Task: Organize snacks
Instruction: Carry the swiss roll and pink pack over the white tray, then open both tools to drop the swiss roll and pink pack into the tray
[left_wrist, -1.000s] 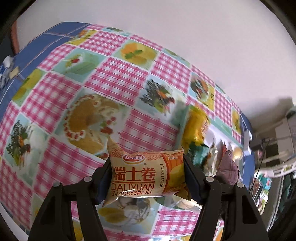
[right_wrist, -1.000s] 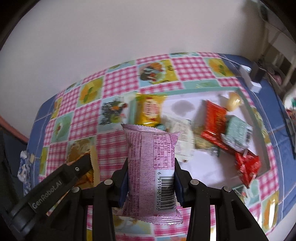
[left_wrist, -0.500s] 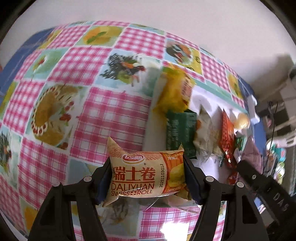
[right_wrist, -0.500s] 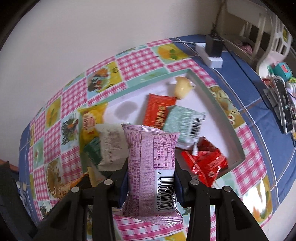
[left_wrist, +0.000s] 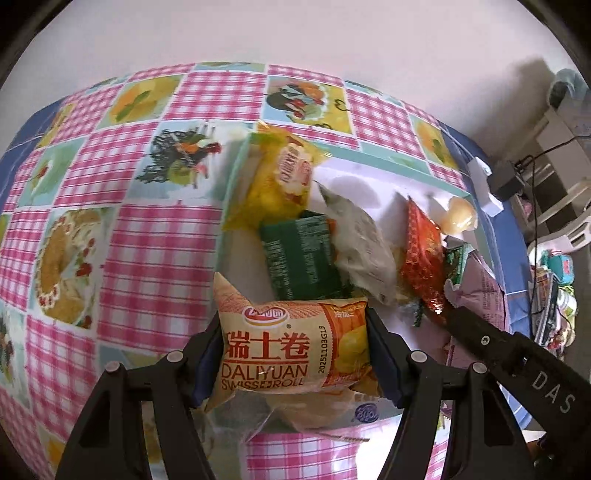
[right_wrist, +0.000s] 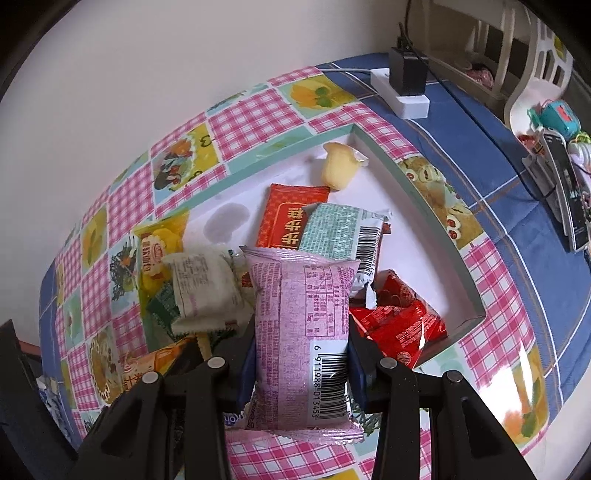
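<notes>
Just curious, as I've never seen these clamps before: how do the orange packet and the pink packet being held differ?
The orange Swiss roll packet lies crosswise in the left tool, brand side to the camera; the pink packet stands lengthwise in the right tool, showing its barcode and small print. The orange packet is gripped by its ends, the pink by its long sides. Both are sealed, crimp-edged snacks held above the white tray.

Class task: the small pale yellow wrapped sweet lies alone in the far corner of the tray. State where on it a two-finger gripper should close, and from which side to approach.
Grip the pale yellow sweet across its plump middle, coming from above. The tray wall stands close on two sides, so a sideways approach looks blocked. Its twisted wrapper tail seems too thin to hold firmly.
</notes>
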